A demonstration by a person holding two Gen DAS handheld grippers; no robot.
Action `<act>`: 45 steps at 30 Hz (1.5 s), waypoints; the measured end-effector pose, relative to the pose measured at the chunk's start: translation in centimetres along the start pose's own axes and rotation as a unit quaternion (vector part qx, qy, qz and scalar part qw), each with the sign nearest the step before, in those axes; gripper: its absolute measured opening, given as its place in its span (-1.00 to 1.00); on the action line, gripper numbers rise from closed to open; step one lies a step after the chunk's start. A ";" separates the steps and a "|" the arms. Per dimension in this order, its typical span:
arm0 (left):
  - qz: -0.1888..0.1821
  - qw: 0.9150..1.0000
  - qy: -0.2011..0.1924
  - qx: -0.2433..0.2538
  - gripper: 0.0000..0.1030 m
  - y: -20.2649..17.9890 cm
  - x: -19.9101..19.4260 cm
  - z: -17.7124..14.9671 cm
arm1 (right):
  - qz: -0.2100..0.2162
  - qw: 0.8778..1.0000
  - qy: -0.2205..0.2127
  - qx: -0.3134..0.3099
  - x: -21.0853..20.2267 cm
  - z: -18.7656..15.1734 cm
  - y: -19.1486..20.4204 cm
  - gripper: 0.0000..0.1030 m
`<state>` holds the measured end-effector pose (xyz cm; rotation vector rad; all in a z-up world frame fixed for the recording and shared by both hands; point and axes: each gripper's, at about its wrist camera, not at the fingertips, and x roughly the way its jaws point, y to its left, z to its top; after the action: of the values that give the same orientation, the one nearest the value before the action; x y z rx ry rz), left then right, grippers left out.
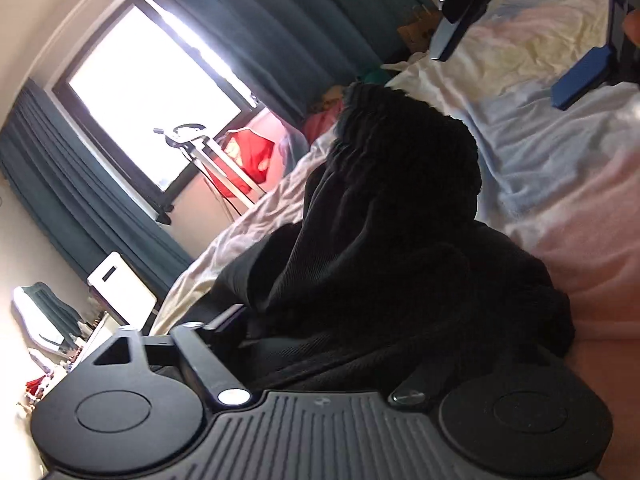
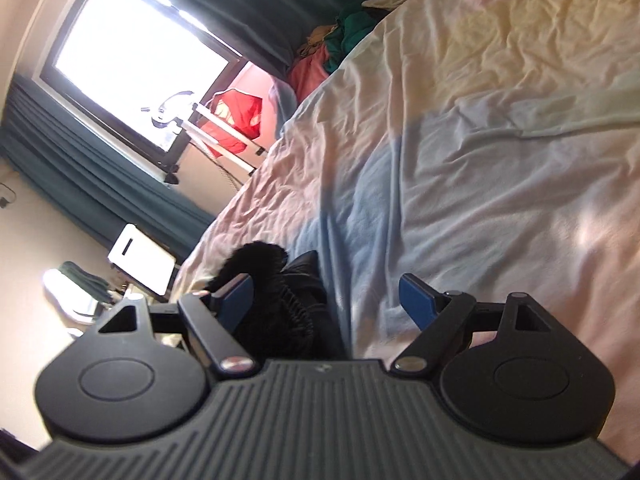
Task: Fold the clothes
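Note:
A black garment (image 1: 400,200), ribbed with fuzzy trim, lies heaped on the pastel bed sheet (image 1: 560,160) right in front of my left gripper (image 1: 328,320). Its jaws stand wide, and the cloth rests between them and hides the right finger. In the left wrist view my right gripper (image 1: 516,56) hovers over the bed at the top right, blue pads apart. In its own view the right gripper (image 2: 326,300) is open low over the sheet (image 2: 480,160). A fuzzy edge of the black garment (image 2: 276,304) lies between its jaws near the left pad (image 2: 236,300), not pinched.
A pile of coloured clothes (image 2: 332,44) sits at the bed's far edge. A red cloth (image 2: 236,116) hangs on a rack by the bright window (image 2: 140,64) with teal curtains (image 2: 100,184). A white panel (image 2: 140,264) stands beside the bed.

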<state>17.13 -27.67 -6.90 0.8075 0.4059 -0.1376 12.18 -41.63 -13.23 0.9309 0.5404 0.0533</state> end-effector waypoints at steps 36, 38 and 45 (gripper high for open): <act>-0.155 0.985 -0.004 -0.075 0.99 15.2 -1.1 -17.7 | 0.063 0.989 0.019 -0.132 2.4 -3.4 5.0 -0.08; -0.155 0.985 -0.002 -0.080 0.99 15.3 -1.0 -17.9 | 0.059 0.993 0.041 -0.089 3.2 -3.6 3.3 -0.06; -0.158 0.970 -0.002 -0.182 0.99 17.9 0.9 -17.2 | 0.048 0.995 0.093 0.004 4.3 -4.4 -0.2 0.28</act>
<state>17.64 -2.88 -5.83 0.3766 0.5358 -0.3518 13.82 -37.33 -17.27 0.9639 0.6681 0.2259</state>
